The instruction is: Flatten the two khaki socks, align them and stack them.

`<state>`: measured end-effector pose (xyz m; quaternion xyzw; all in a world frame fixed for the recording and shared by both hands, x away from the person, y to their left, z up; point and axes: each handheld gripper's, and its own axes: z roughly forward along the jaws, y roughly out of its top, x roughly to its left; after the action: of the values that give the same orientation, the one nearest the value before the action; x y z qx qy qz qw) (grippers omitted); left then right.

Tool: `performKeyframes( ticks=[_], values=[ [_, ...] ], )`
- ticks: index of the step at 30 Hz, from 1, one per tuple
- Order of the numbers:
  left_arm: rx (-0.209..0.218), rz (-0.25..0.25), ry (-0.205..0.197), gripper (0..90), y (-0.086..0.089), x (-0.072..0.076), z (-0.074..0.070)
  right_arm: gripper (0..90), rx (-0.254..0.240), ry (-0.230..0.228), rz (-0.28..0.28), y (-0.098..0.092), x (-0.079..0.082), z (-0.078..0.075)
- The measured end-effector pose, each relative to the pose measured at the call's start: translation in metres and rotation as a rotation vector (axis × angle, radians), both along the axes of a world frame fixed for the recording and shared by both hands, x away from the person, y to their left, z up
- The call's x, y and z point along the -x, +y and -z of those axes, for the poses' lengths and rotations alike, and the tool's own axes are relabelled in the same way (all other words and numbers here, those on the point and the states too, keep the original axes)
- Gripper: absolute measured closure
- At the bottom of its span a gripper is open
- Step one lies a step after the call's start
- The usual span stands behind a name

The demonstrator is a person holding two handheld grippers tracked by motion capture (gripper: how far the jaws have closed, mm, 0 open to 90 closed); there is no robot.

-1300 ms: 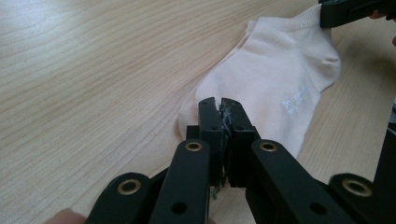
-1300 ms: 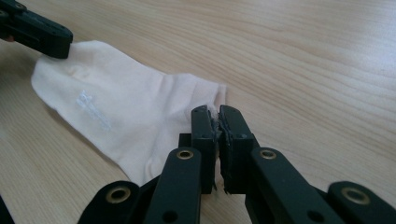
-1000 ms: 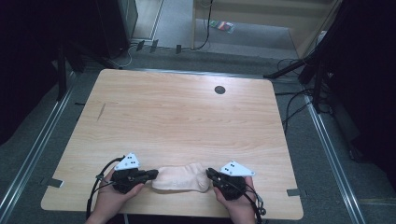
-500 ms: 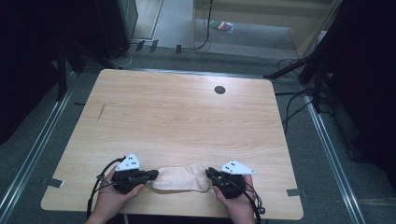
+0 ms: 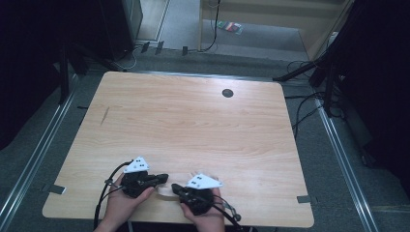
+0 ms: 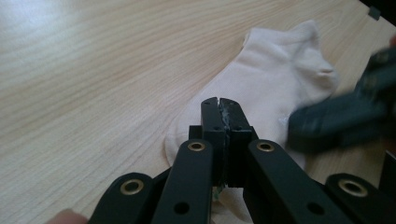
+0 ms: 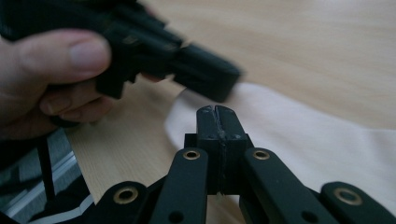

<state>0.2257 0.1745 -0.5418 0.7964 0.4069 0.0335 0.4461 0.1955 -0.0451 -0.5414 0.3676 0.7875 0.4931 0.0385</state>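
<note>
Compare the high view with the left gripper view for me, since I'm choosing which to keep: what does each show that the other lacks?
High view alone: the whole table, a dark round spot far across it, the floor, and both hands with the left gripper and right gripper close together. Left gripper view alone: the sock laid out in full, and this gripper's jaws pressed together over it. Both share the wood top and the two grippers.

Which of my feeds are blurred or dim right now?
High view: table lit, surroundings dark. Left gripper view: sock fairly sharp, the right gripper motion-smeared. Right gripper view: own jaws sharp, the left gripper and sock soft.
</note>
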Motion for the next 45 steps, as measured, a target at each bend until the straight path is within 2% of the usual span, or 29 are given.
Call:
performKeyframes(
  ticks=[3,4,5,7,11,13,14,15,17,19,21,24,27,29,34,35,36,38,40,41,42,43,44,45],
  values=[
    [-0.068,-0.001,0.006,90.0,-0.004,-0.002,0.005,90.0,0.066,0.017,-0.04,0.022,0.001,0.012],
    [-0.075,-0.006,0.003,90.0,-0.005,-0.003,0.008,90.0,0.082,0.026,-0.039,0.024,0.001,0.015],
    [-0.074,-0.005,0.009,90.0,-0.005,-0.003,0.007,90.0,0.098,0.055,-0.043,0.025,0.001,0.018],
    [-0.079,-0.016,0.005,90.0,-0.004,-0.004,0.008,90.0,0.09,0.074,-0.049,0.023,0.001,0.018],
    [-0.041,-0.009,0.011,90.0,0.001,-0.007,0.009,90.0,0.104,0.097,-0.05,0.016,0.0,0.015],
    [0.026,-0.003,0.03,86.5,0.004,-0.007,0.008,90.0,0.037,0.06,-0.033,0.009,0.002,0.009],
    [0.065,-0.004,0.043,87.0,0.008,-0.006,0.006,90.0,0.023,0.046,-0.019,0.008,0.001,0.005],
    [0.07,-0.015,0.042,87.8,0.008,-0.006,0.006,90.0,0.01,0.017,0.019,0.006,-0.002,-0.001],
    [0.057,-0.054,0.048,89.8,0.01,-0.008,0.007,90.0,0.032,0.017,0.047,0.01,-0.008,-0.002],
    [0.056,-0.056,0.063,90.0,0.011,-0.011,0.009,90.0,0.039,0.012,0.108,0.016,-0.015,0.002],
    [0.013,-0.056,0.062,90.0,0.008,-0.011,0.011,90.0,0.079,0.019,0.093,0.023,-0.016,0.008],
    [0.0,-0.059,0.052,90.0,0.006,-0.01,0.011,90.0,0.124,0.031,0.061,0.026,-0.013,0.015],
    [-0.02,-0.058,0.043,90.0,0.005,-0.01,0.011,90.0,0.133,0.05,0.022,0.021,-0.011,0.013],
    [-0.026,-0.057,0.037,90.0,0.005,-0.009,0.011,90.0,0.145,0.043,0.001,0.018,-0.006,0.012],
    [-0.009,-0.061,0.039,90.0,0.006,-0.01,0.011,90.0,0.174,0.051,-0.034,0.006,-0.001,0.007],
    [0.002,-0.059,0.031,89.7,0.007,-0.009,0.01,89.2,0.158,0.052,-0.021,0.0,-0.001,0.005],
    [0.046,-0.047,0.031,86.5,0.009,-0.007,0.007,88.9,0.131,0.051,-0.009,-0.007,-0.002,0.002],
    [0.091,-0.019,0.011,83.9,0.014,-0.001,0.0,88.4,0.097,0.044,0.043,-0.024,-0.005,-0.006],
    [0.076,0.005,0.002,84.0,0.017,0.004,-0.003,87.2,0.097,0.023,0.105,-0.042,-0.011,-0.014],
    [0.061,0.032,0.016,84.0,0.018,0.005,-0.003,87.2,0.112,0.02,0.123,-0.047,-0.013,-0.015],
    [0.034,0.065,0.04,83.1,0.018,0.004,-0.002,86.5,0.125,0.033,0.136,-0.054,-0.018,-0.013],
    [0.008,0.072,0.047,82.0,0.017,0.004,0.001,86.2,0.148,0.063,0.128,-0.057,-0.023,-0.009],
    [-0.009,0.074,0.047,81.4,0.017,0.004,0.002,86.7,0.182,0.062,0.134,-0.058,-0.026,-0.005],
    [-0.012,0.08,0.053,80.7,0.016,0.003,0.003,87.3,0.193,0.068,0.141,-0.058,-0.028,-0.002]
  ],
)
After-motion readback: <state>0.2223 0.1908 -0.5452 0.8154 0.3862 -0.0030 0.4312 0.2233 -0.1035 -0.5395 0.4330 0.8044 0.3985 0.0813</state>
